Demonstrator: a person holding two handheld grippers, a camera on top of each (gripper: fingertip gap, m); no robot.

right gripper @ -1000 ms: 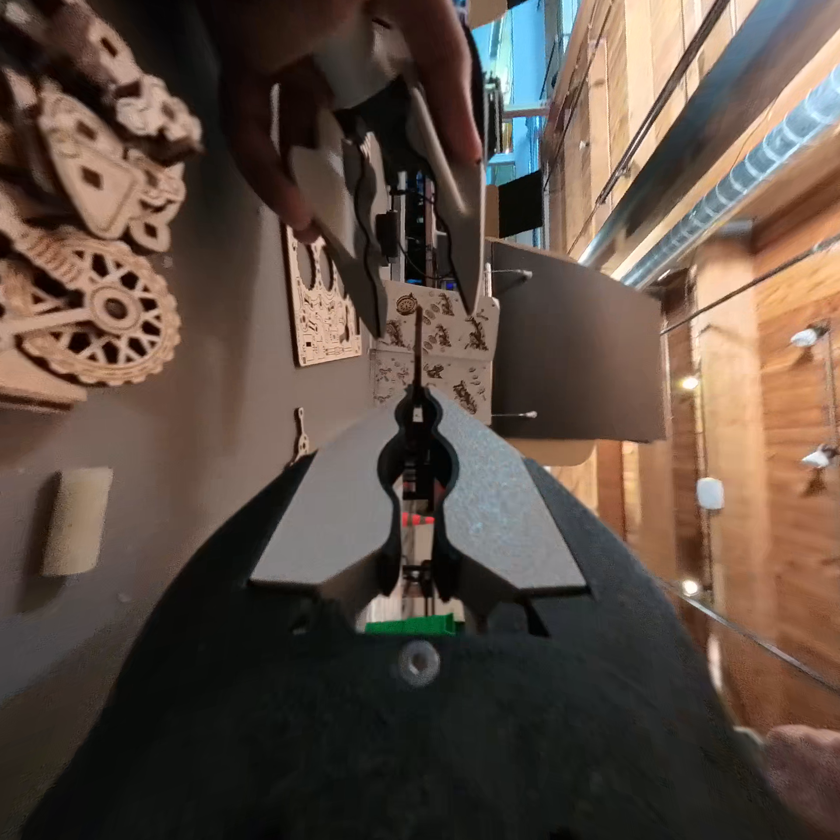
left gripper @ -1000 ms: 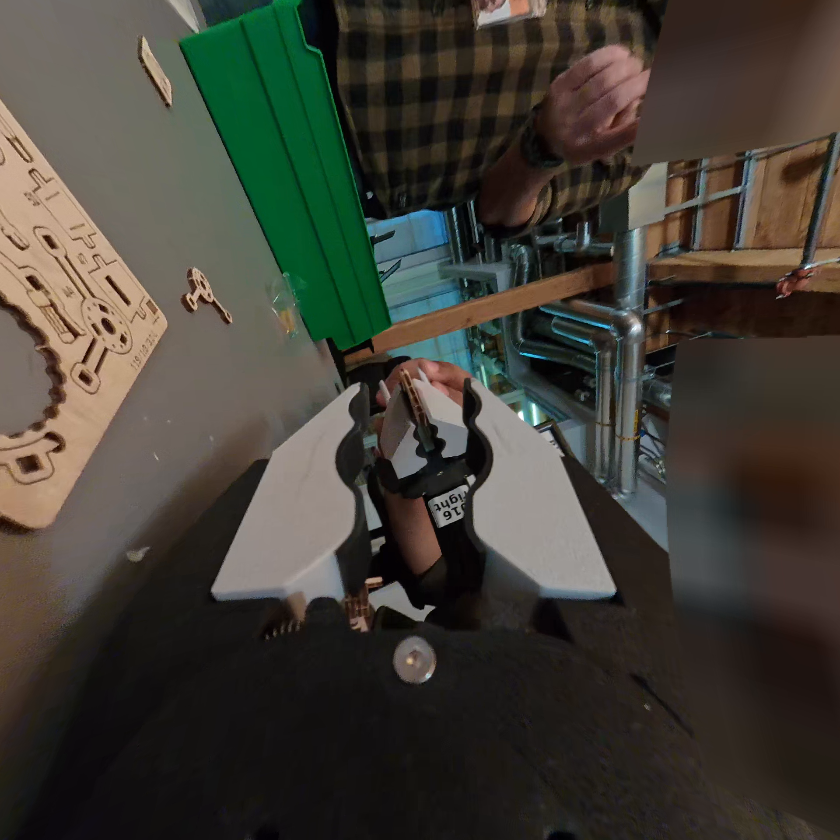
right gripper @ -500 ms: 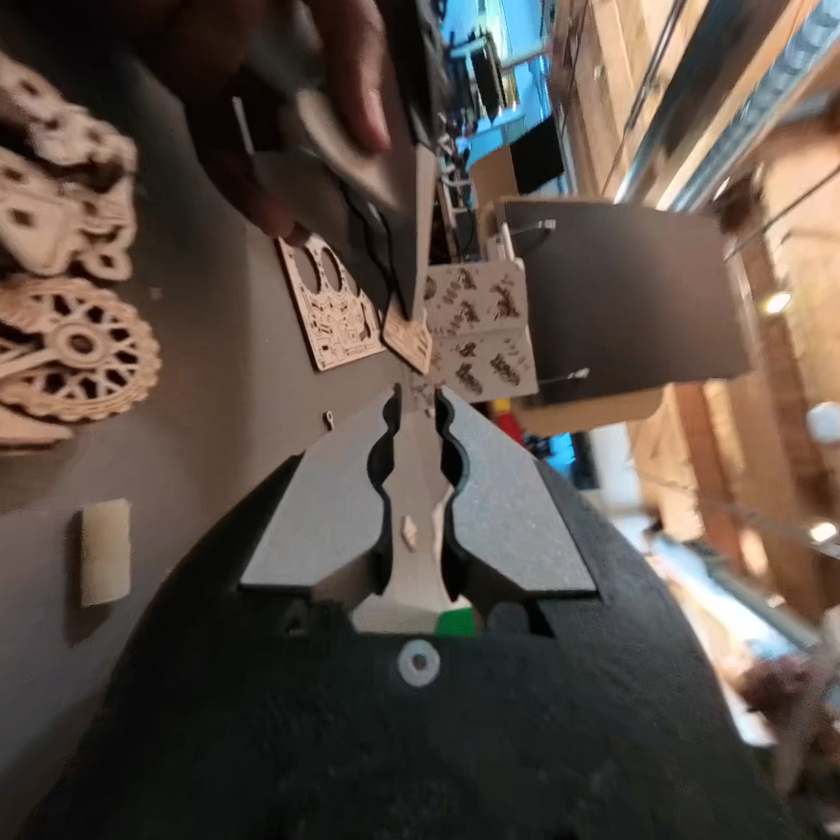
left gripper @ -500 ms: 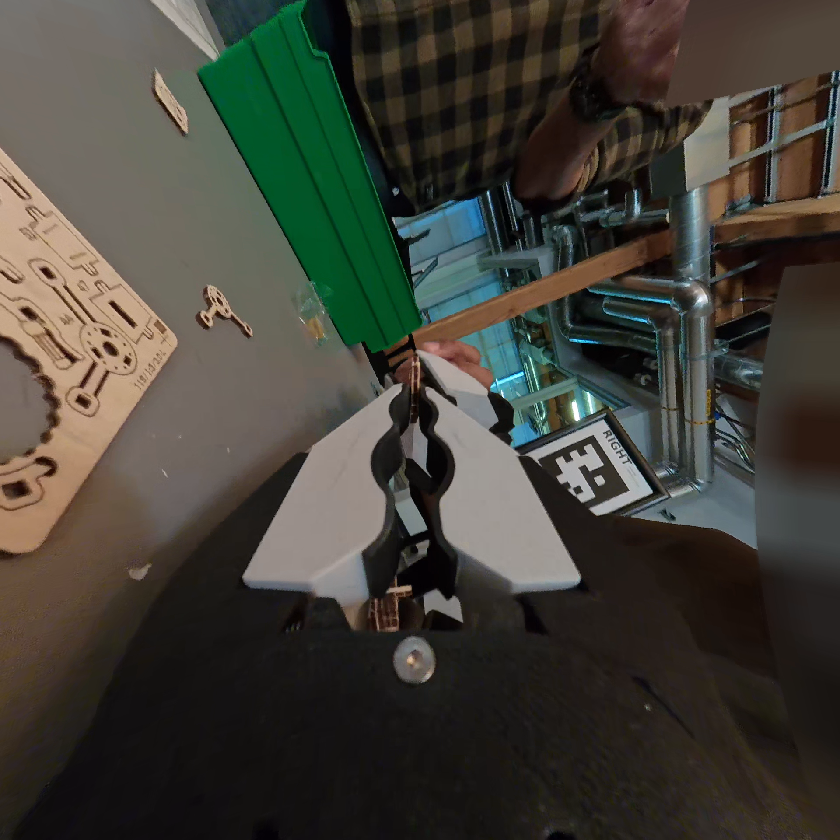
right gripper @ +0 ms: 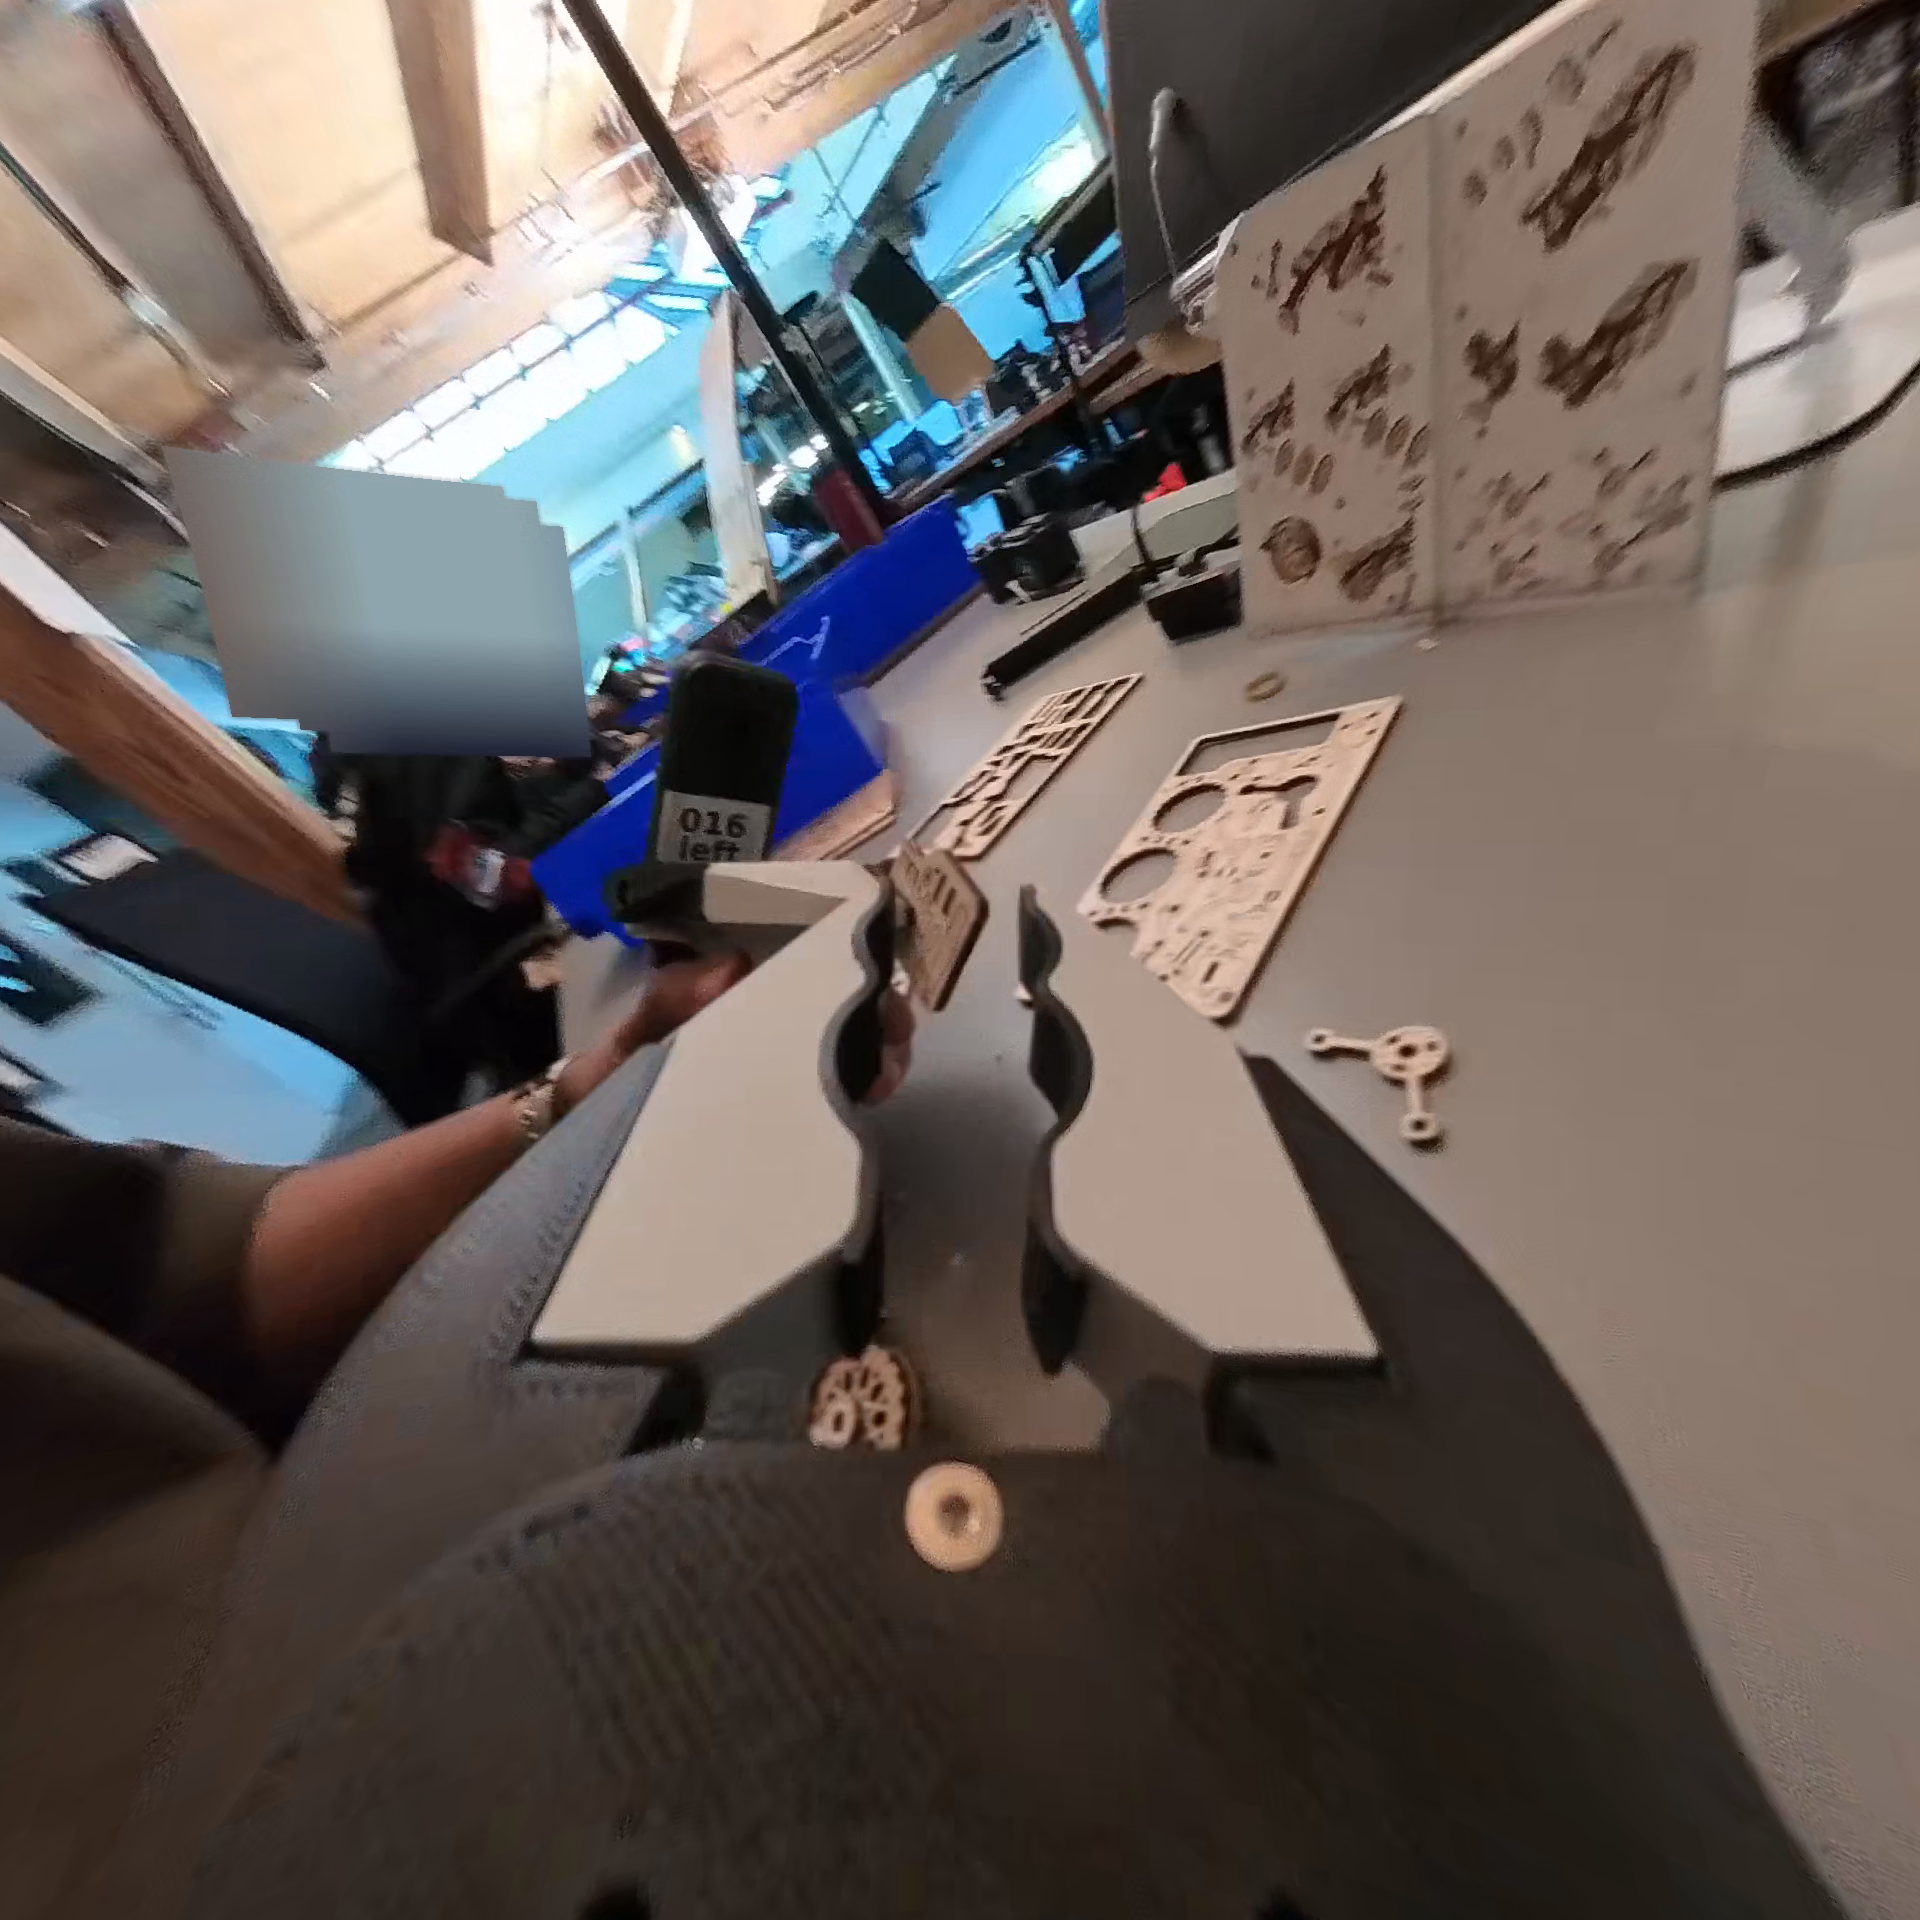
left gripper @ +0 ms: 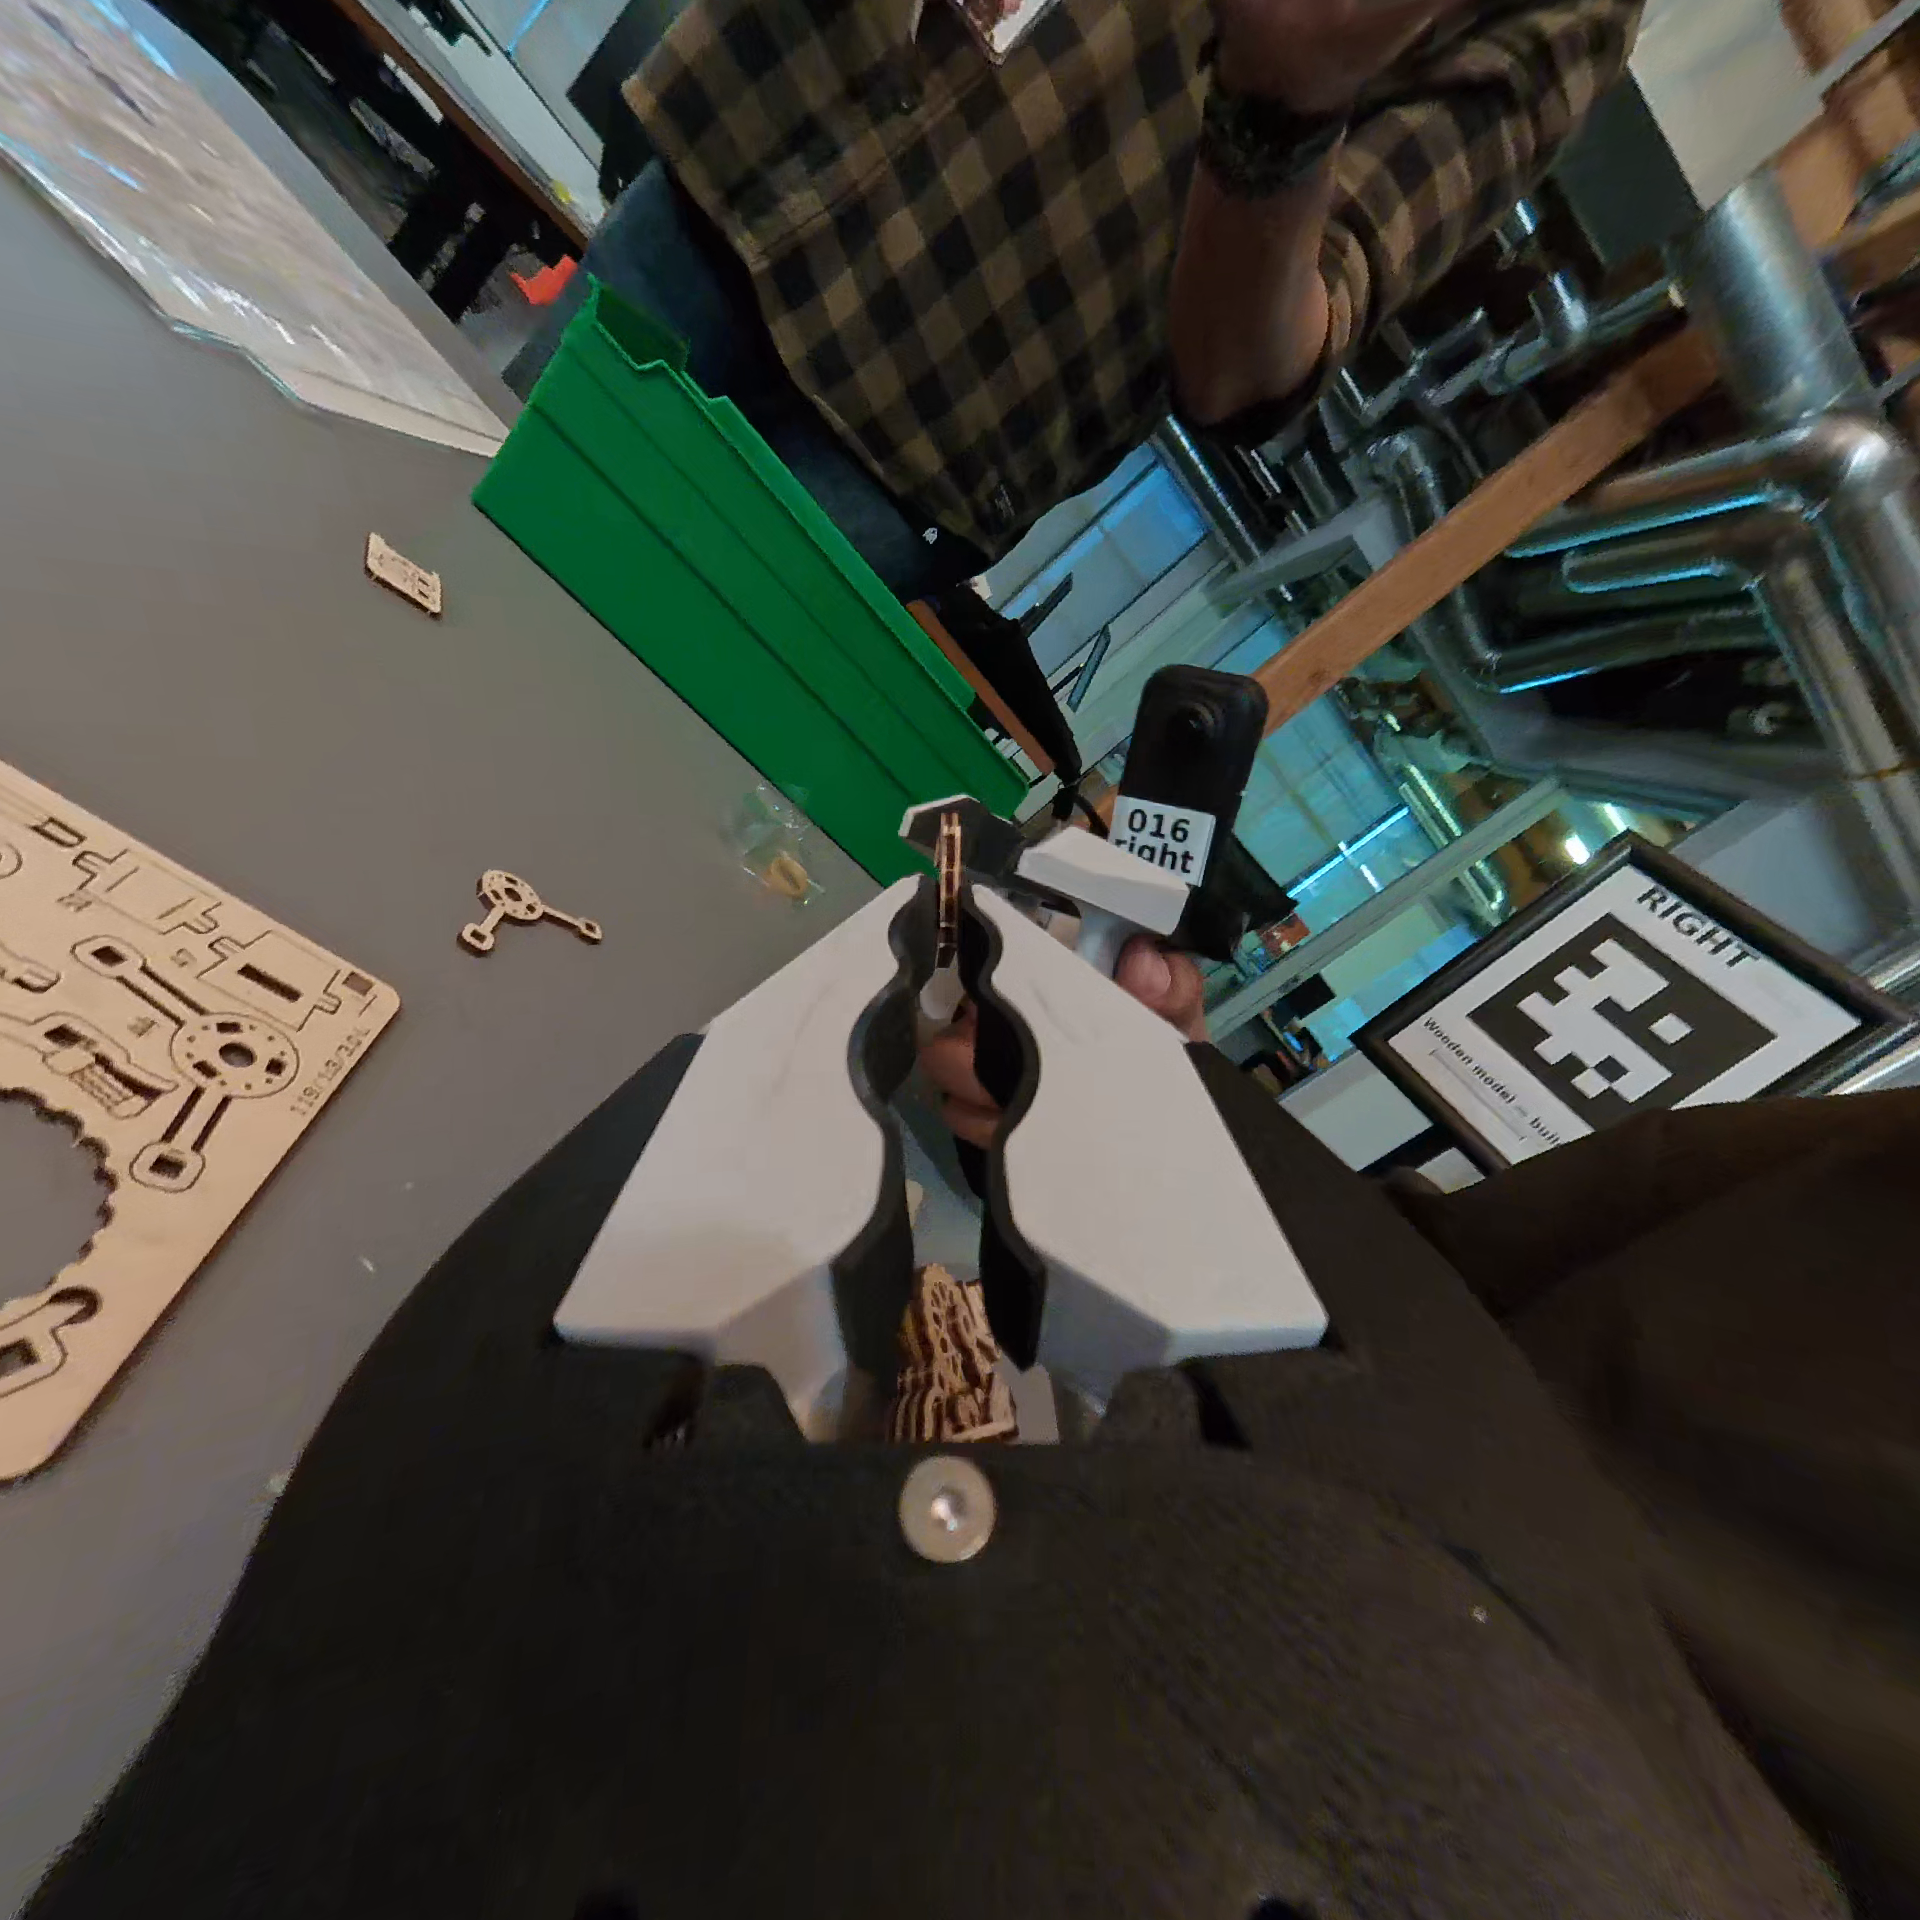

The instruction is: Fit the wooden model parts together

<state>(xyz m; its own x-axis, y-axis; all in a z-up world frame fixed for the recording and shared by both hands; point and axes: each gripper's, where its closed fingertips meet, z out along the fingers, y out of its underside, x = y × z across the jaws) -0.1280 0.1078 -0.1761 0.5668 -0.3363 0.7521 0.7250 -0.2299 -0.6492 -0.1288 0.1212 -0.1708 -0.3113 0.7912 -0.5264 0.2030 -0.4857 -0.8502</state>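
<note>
**Left gripper pinches a flat wooden plate; right gripper stands spread**

Left wrist view: the left gripper, with grey fingers and black wavy pads, is pressed together at its tips on a thin, flat, laser-cut wooden plate, seen edge-on and standing upright between the tips. Just beyond it is the right gripper, held in a hand, with a black camera above it bearing a white sticker. On the grey table to the left lies a pale plywood sheet with cut-out part outlines. A small loose wooden piece with a ring and two arms lies beside that sheet, and a small rectangular wooden piece lies farther back. A green plastic bin sits at the table's far edge, with a person in a checked shirt behind it. Part of a wooden gear assembly shows low between the fingers.

Right wrist view: the right gripper is spread, its fingers clearly apart with nothing between them. The left gripper reaches in from the left, holding the wooden plate by one edge, tilted, close to the right gripper's left finger; whether they touch I cannot tell. On the table lie two punched plywood sheets, and the ring-and-arms piece is to the right. A folded printed leaflet stands at the back.
</note>
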